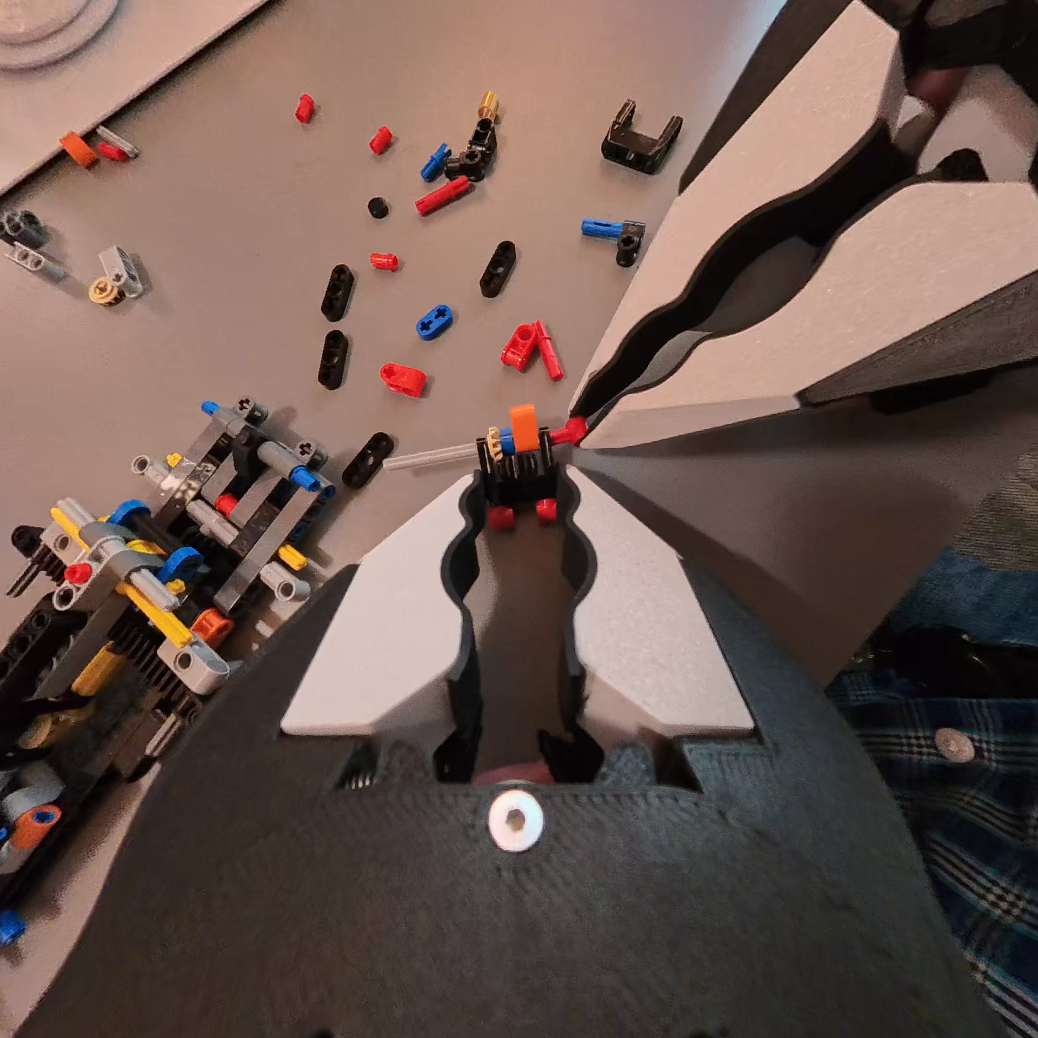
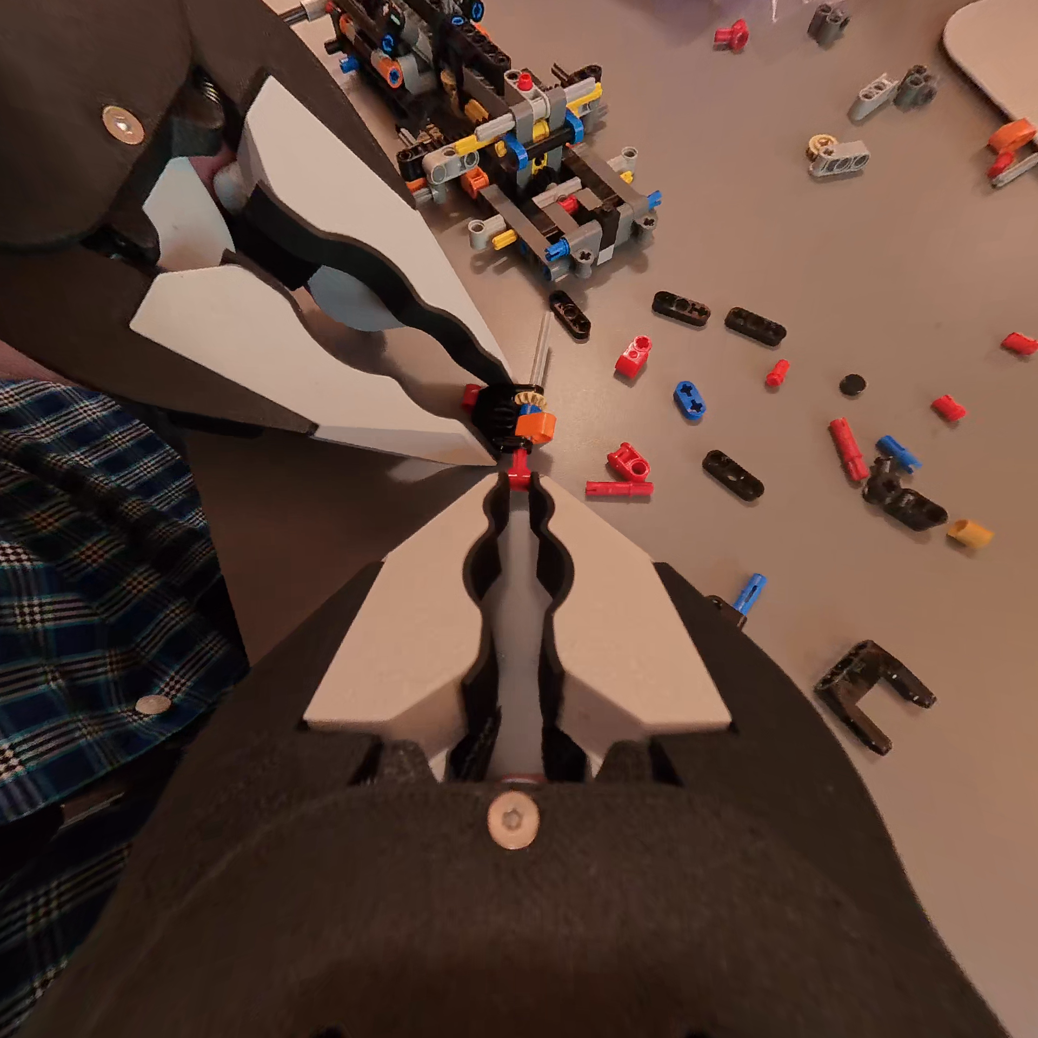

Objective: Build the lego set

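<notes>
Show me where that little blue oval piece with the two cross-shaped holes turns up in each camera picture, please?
Left wrist view: the blue oval piece lies loose on the grey table, above and left of centre, beyond the gripper tips.
Right wrist view: the same piece lies right of centre, right of the small held assembly.
Shared landmark: the orange part on the held assembly, near the centre of both views.

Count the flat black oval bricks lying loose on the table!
4: first oval beside the built model; second oval and third oval left of the blue piece; fourth oval farther right. The black clump may hide another.
</notes>
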